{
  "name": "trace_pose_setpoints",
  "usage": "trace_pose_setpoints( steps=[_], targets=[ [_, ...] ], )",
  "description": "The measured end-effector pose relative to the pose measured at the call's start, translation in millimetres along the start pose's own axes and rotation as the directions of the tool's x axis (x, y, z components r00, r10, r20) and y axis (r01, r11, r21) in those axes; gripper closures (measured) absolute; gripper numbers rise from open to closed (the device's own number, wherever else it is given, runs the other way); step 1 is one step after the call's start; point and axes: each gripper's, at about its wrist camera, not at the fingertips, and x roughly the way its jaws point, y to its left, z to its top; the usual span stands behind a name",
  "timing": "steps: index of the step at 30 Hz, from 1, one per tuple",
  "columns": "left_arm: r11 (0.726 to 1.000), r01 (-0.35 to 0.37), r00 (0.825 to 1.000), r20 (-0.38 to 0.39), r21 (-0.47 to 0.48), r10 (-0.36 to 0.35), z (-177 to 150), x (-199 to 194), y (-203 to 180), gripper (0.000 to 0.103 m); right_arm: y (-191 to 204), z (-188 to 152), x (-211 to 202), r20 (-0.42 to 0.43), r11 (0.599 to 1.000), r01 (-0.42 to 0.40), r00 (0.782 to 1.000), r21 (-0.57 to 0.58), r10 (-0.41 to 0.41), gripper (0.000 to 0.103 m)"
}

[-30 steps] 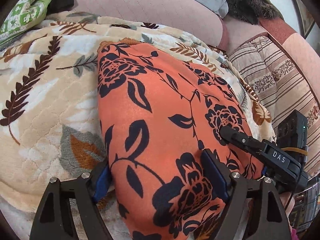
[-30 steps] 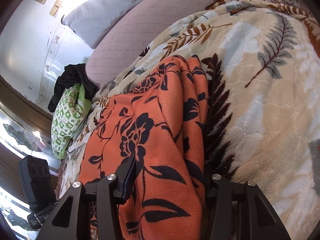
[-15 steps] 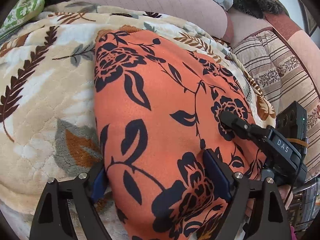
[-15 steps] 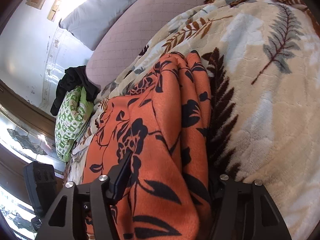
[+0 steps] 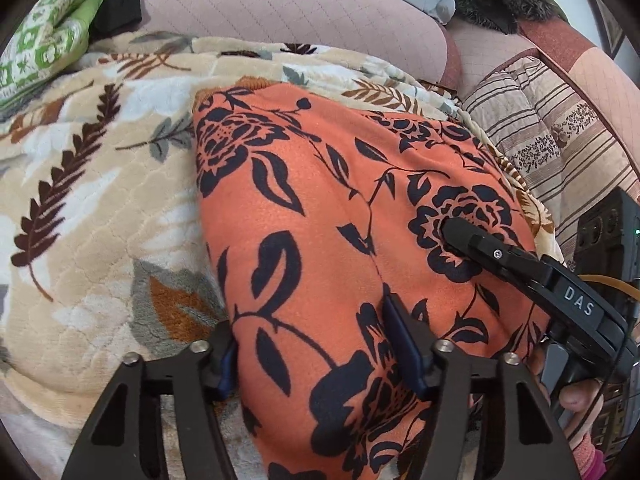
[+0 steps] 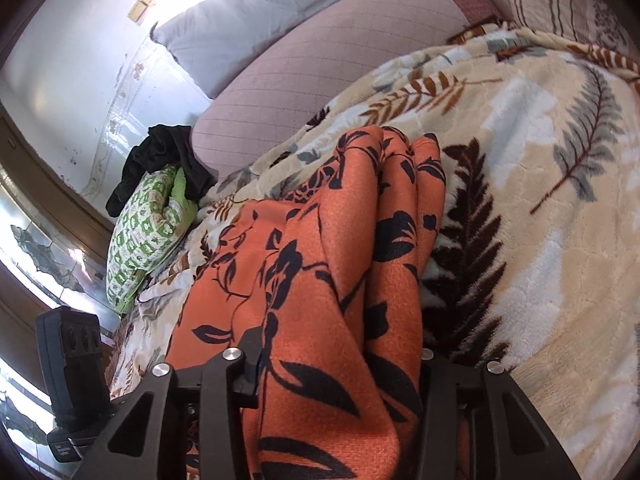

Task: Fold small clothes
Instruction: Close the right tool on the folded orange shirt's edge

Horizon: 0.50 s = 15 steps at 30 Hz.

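An orange garment with black flowers [image 5: 320, 200] lies lengthwise on a leaf-print blanket [image 5: 100, 200]. My left gripper [image 5: 314, 344] is at its near end and its jaws are closing, with both blue pads [image 5: 400, 340] pressed against a bulge of the cloth between them. My right gripper [image 6: 338, 350] holds the other near corner. Its jaws are closing too, and bunched orange garment [image 6: 340, 260] fills the gap between them. In the left wrist view one finger of the right gripper [image 5: 480, 244] lies on top of the cloth at the right.
A pink sofa back [image 5: 280, 4] rises behind the blanket. A green patterned pillow [image 6: 148, 232] with a black cloth [image 6: 164, 156] on it sits at the far left. A striped cushion [image 5: 560, 140] is at the right, and a person's fingers [image 5: 576, 396] hold the right gripper.
Both pairs of jaws have narrowed on the cloth since half a second ago. The garment bulges more between the fingers, and its right side has bunched into ridges.
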Motion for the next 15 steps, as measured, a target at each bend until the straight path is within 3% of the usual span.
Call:
trace_pose_setpoints(
  steps=[8,10,12,13,15],
  targets=[
    [1.0,-0.024,1.0,0.01,-0.001,0.024,1.2,-15.3,6.2,0.047,27.2,-0.4,-5.2,0.009,0.998,-0.023,1.0,-0.057,0.024,0.058],
    [0.998,0.02,0.999,-0.037,-0.057,-0.022,2.2,-8.8,22.5,0.039,24.2,-1.6,1.1,-0.019,0.999,-0.009,1.0,-0.037,0.008,0.058],
    [0.983,0.079,0.992,-0.083,-0.167,-0.094,1.3,1.4,44.1,0.028,12.0,-3.8,9.7,-0.058,1.0,0.022,0.998,0.006,-0.022,0.059],
    [0.971,0.113,0.986,-0.094,-0.209,-0.135,0.0,4.8,50.7,0.027,3.8,-4.7,13.3,-0.076,0.999,0.024,0.997,0.031,-0.022,0.058],
    [0.972,0.136,0.984,-0.091,-0.194,-0.156,0.4,5.1,49.0,0.026,-8.8,-5.3,17.5,-0.092,0.997,0.003,0.996,0.081,0.005,0.058]
  ],
)
